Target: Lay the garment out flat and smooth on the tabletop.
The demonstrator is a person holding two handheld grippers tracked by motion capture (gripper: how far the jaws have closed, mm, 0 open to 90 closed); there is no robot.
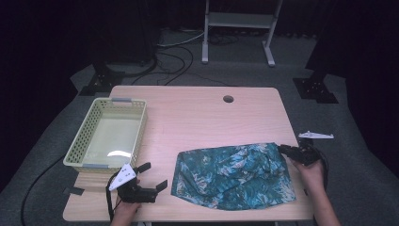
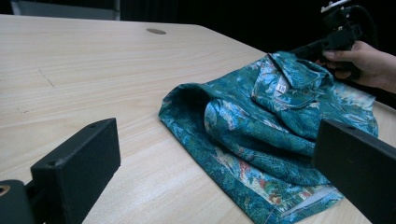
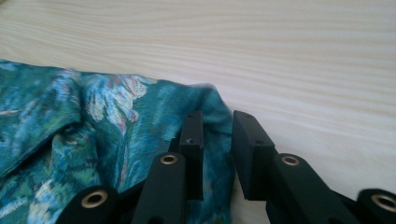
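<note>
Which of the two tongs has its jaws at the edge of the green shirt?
The right tongs, at the shirt's far right corner, with cloth between the narrowly parted jaws. The left tongs rest wide open on bare table, apart from the shirt.

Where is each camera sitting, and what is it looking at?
High view: above the person's side, looking down on the table, basket, shirt; both forearms show, left gripper, right gripper.
Left gripper view: rides the left gripper low over the table, facing the shirt between its wide-apart jaws; the other hand shows beyond.
Right gripper view: looks along its jaws, parted around the shirt's edge.
All share the shirt.
</note>
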